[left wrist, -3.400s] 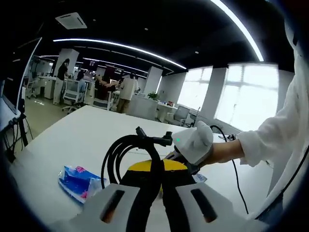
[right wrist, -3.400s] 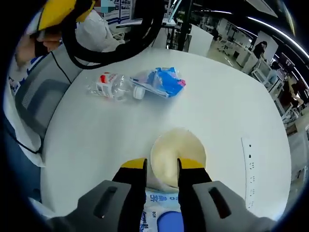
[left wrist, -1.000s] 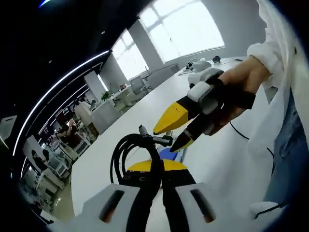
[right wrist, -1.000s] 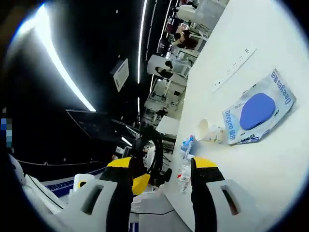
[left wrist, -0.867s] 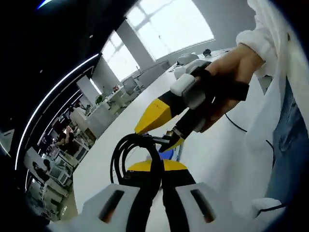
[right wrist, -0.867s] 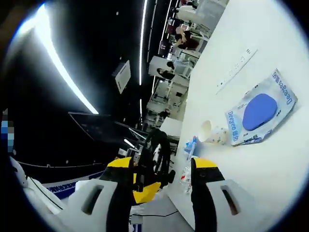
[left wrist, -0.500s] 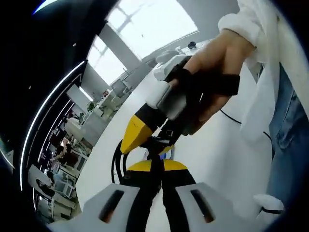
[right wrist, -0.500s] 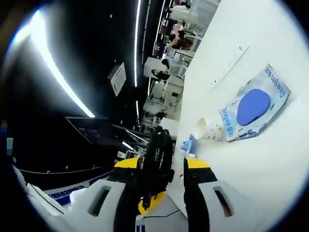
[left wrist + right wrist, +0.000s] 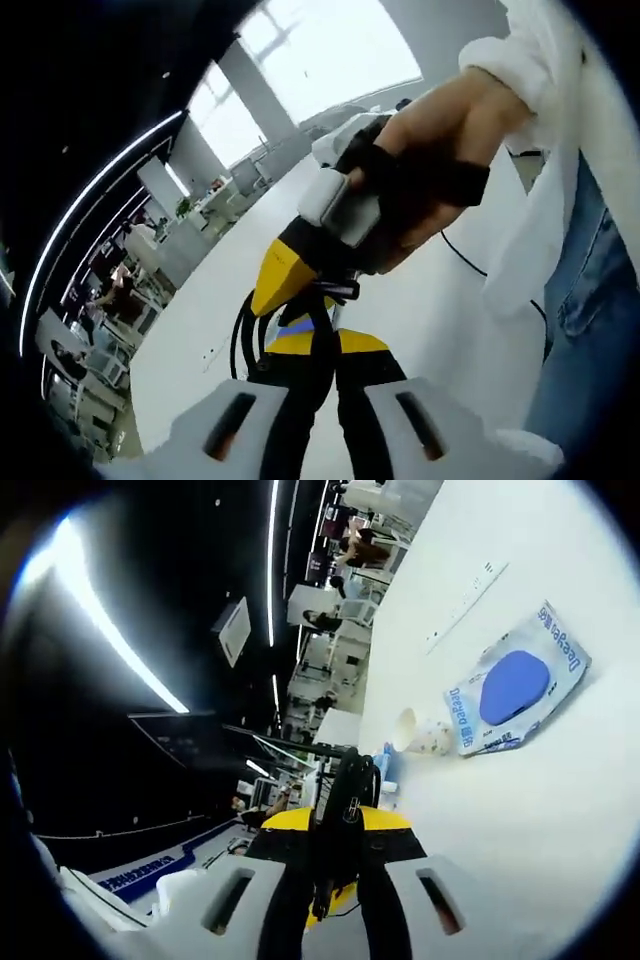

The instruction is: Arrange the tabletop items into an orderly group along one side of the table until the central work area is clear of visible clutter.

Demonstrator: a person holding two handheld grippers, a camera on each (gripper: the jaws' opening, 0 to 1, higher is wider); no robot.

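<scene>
Black coiled cable [image 9: 268, 322] sits clamped in the left gripper [image 9: 318, 352], held up above the white table [image 9: 220, 310], with the right gripper [image 9: 300, 280] nipping its top. From the right gripper view, its jaws are clenched on that cable [image 9: 345, 780]; a paper cup [image 9: 418, 730] lies tipped beside a blue-and-white packet [image 9: 515, 692]

The coiled black cable [image 9: 290, 330], carried by the left claw [image 9: 312, 350] alone 3.4 s ago, is now pinched by the right claw [image 9: 335, 825] as well. The right claw's jaws, spread wide a second ago with the cable looming between them, are now closed on the coil, and the paper cup [image 9: 420, 732] has been left lying on the desk [image 9: 540, 810].
</scene>
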